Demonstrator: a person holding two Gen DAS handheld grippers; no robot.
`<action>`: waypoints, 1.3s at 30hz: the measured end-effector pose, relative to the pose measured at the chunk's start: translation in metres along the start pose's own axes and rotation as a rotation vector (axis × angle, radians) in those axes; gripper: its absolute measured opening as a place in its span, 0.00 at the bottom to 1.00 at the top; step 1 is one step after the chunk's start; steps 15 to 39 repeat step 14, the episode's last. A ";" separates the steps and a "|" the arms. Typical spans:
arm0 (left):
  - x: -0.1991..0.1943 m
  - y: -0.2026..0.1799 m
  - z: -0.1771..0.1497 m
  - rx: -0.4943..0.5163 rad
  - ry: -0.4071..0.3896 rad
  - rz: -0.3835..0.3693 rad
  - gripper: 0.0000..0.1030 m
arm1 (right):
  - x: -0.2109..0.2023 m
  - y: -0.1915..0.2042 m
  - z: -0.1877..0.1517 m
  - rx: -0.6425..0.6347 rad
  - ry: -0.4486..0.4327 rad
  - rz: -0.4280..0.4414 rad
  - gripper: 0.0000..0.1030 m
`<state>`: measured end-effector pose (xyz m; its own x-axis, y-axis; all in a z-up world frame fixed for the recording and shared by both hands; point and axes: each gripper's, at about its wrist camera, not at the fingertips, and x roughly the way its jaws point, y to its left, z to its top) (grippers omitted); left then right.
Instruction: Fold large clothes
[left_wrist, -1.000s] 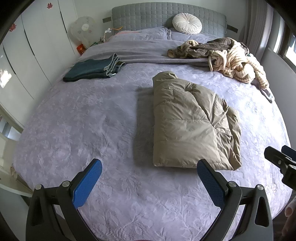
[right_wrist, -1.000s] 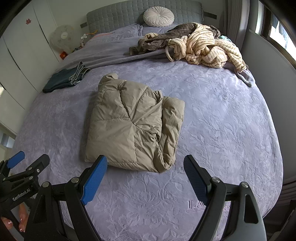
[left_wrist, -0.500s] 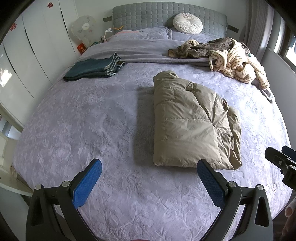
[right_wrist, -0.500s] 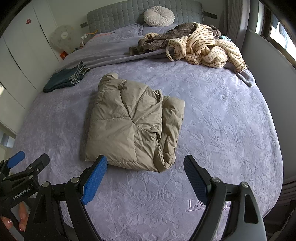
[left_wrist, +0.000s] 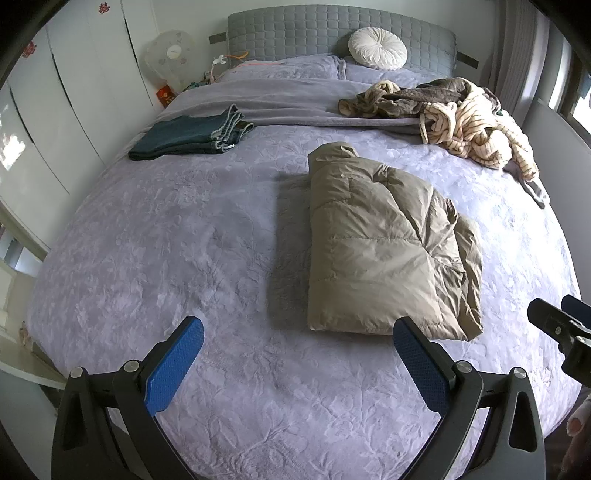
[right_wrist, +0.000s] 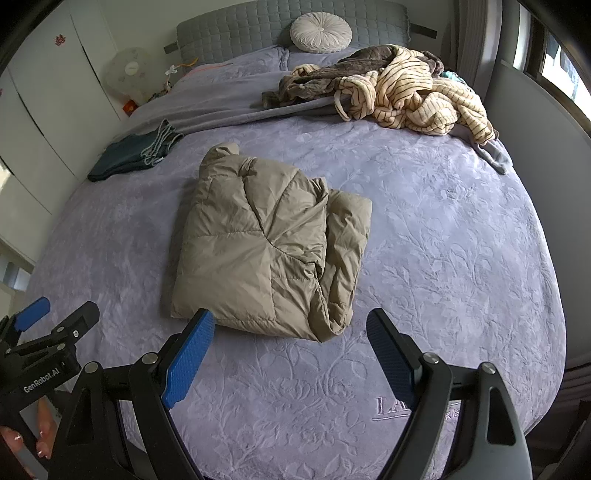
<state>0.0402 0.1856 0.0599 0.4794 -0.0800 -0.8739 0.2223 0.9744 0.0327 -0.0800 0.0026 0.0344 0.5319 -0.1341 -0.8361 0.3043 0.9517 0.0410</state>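
Observation:
A beige puffer jacket (left_wrist: 380, 243) lies folded into a compact bundle in the middle of the lavender bed (left_wrist: 184, 229); it also shows in the right wrist view (right_wrist: 266, 247). My left gripper (left_wrist: 295, 332) is open and empty, hovering over the bed's near edge, just short of the jacket's front left. My right gripper (right_wrist: 291, 328) is open and empty, right in front of the jacket's near edge. Each gripper shows at the edge of the other's view.
Folded dark jeans (left_wrist: 188, 134) lie at the far left of the bed. A heap of striped and brown clothes (left_wrist: 458, 118) lies at the far right. A round white cushion (left_wrist: 376, 48) leans on the grey headboard. White wardrobes stand along the left; a fan (left_wrist: 168, 59) stands by the headboard.

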 end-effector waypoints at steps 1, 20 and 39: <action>-0.001 0.000 -0.001 -0.002 -0.002 0.000 1.00 | 0.000 0.000 0.000 0.000 0.000 0.000 0.84; -0.006 -0.004 -0.004 -0.003 -0.008 0.002 1.00 | 0.000 -0.001 -0.002 -0.002 0.000 -0.002 0.84; -0.006 -0.004 -0.004 -0.003 -0.008 0.002 1.00 | 0.000 -0.001 -0.002 -0.002 0.000 -0.002 0.84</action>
